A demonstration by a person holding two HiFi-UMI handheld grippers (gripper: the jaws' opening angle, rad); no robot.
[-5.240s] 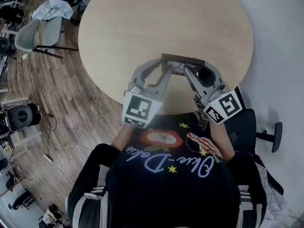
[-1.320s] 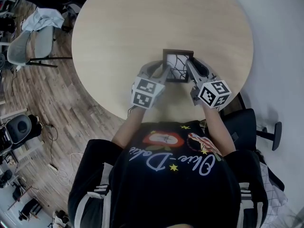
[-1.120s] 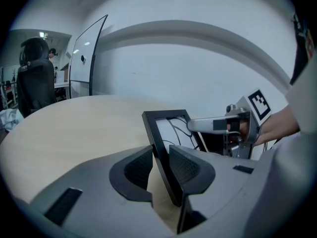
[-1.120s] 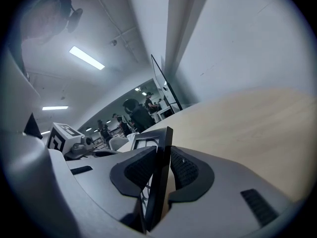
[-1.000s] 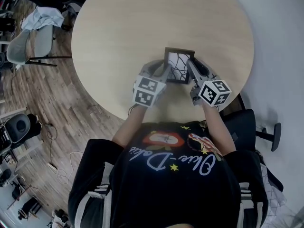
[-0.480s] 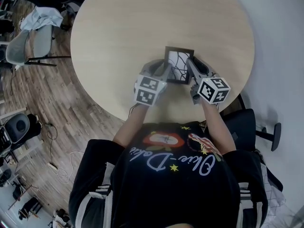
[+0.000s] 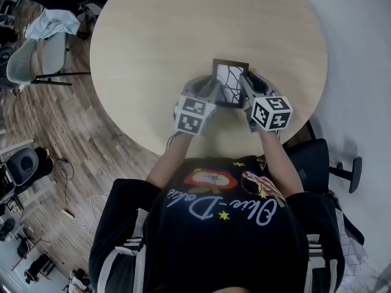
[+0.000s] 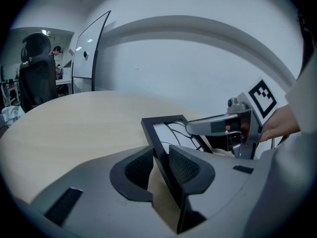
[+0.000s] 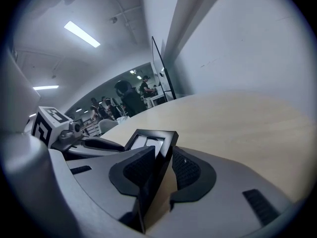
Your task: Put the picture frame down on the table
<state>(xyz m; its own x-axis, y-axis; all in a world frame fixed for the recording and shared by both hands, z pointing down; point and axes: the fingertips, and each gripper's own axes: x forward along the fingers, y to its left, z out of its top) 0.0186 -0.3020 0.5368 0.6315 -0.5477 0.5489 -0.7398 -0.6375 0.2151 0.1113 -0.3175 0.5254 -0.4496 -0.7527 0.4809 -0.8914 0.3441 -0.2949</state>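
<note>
- On your left gripper (image 8: 159,157) the jaws stand wide. The left rail of the picture frame (image 8: 171,133) runs up between them, close against the inner pad (image 8: 184,165), with a gap on the other side, so there is no squeeze here.
- On your right gripper (image 9: 159,168) the jaws have just been opening. The frame's right rail stands between them, leaning on one pad with bare wood showing beside the other. It is loose, not clamped.
- The frame is black, with thin rails round a pale pane (image 7: 231,81) that carries a dark line drawing.
- It looks light and stiff. The rails should take a pinch, while the pane is the fragile part and would likely be slick under a pad.
- If you need another hold, go for the two side rails about midway along, one gripper each, and keep off the pane.
- The picture side faces up and back toward you. From both gripper views the far edge looks raised, so the frame is tilted, not flat.
- It looks a little taller than wide, with the long axis running away from you.
- It sits on the near right part of the round wooden table (image 7: 183,29), between your two grippers and not far from the near edge.
- I cannot tell whether a stand props it up behind.
- The put-down looks nearly done. Draw both grippers straight back along the rails so no pad catches a corner.
</note>
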